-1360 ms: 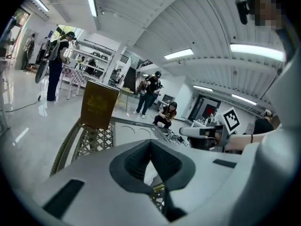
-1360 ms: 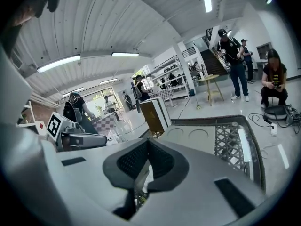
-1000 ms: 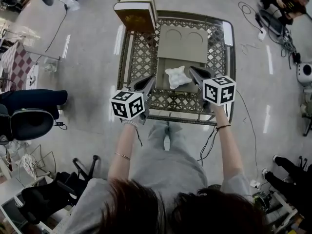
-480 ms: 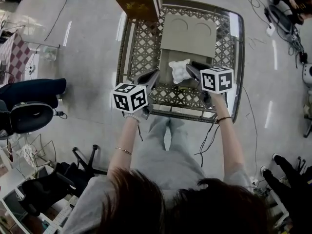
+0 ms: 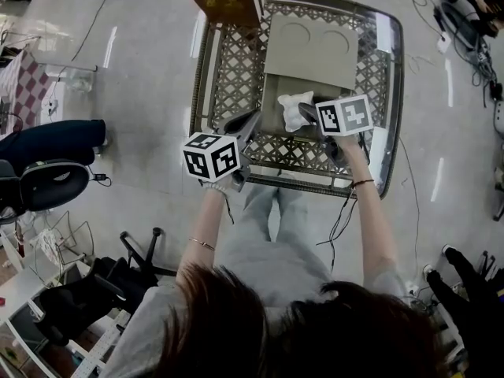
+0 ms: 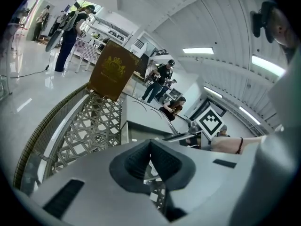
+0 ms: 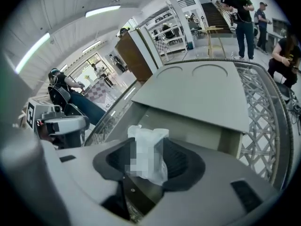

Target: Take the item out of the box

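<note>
The right gripper (image 7: 149, 158), at 3 o'clock of the white bagged item (image 5: 295, 109), has just been opening its jaws, which stand apart with the item between them inside the open grey box (image 5: 309, 47) on the lattice table (image 5: 235, 73); the left gripper (image 6: 150, 147), at 9 o'clock, is closed and empty.

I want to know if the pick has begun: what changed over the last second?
The right gripper came down toward the white bag in the open box. Its jaws have just been opening, and the bag now stands between them, not yet gripped. The left gripper stayed shut by the box's left edge. The bag and box kept their places.
</note>
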